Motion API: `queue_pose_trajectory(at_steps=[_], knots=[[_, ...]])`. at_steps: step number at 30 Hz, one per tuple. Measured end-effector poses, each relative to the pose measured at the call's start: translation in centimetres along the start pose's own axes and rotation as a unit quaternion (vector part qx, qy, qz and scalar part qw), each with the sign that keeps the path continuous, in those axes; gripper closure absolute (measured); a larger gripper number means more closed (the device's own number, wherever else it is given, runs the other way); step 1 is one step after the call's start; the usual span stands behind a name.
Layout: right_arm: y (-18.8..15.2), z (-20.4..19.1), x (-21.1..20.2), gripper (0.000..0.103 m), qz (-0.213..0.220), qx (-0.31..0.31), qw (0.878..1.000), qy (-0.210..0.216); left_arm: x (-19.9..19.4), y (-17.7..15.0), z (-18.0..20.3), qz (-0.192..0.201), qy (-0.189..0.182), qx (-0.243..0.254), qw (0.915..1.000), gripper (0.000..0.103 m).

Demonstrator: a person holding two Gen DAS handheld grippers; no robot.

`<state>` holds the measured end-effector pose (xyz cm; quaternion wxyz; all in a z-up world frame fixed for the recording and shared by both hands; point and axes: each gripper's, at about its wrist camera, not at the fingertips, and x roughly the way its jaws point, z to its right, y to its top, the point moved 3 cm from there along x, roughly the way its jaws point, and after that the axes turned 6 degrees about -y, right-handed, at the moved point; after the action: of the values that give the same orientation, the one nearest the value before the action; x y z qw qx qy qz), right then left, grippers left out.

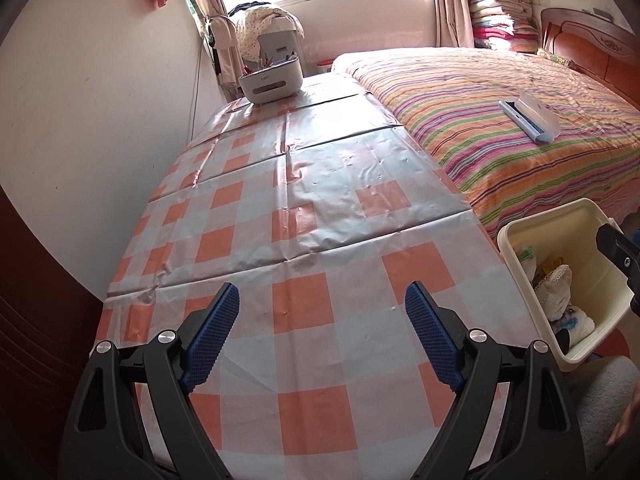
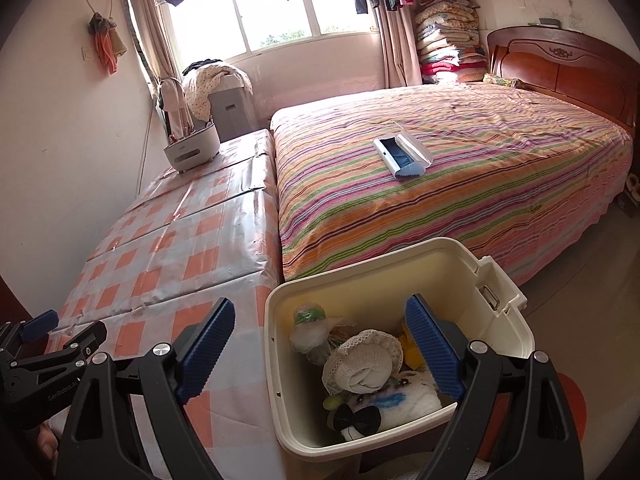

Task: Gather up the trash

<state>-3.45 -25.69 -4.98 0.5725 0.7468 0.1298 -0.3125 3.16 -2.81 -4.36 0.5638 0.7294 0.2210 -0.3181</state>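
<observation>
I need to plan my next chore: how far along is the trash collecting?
Mostly done, it seems: the cream bin already holds several scraps and the checkered table shows no loose trash. Nothing is in hand: both the left tongs and right tongs are open. Possibly left: the lint brush on the bed.

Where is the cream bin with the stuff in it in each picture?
Left wrist view: cream bin at the right edge, low, beside the checked table.
Right wrist view: cream bin bottom centre, under the right gripper.
Shared landmark: striped bed.
</observation>
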Motion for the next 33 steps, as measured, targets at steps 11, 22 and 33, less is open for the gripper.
queue_pose_trajectory(at_steps=[11,22,33], knots=[[0.1,-0.4,-0.3,0.018,0.002,-0.003,1.000,0.005,-0.4,0.1,-0.3,0.001,0.000,-0.004,1.0000,0.019],[0.2,-0.5,-0.2,0.018,0.000,0.000,1.000,0.014,-0.6,0.2,0.0,-0.002,0.002,-0.001,1.0000,0.019],[0.0,0.5,-0.7,0.018,0.006,0.005,1.000,0.012,-1.4,0.3,1.8,0.012,-0.004,0.023,0.9997,0.019]])
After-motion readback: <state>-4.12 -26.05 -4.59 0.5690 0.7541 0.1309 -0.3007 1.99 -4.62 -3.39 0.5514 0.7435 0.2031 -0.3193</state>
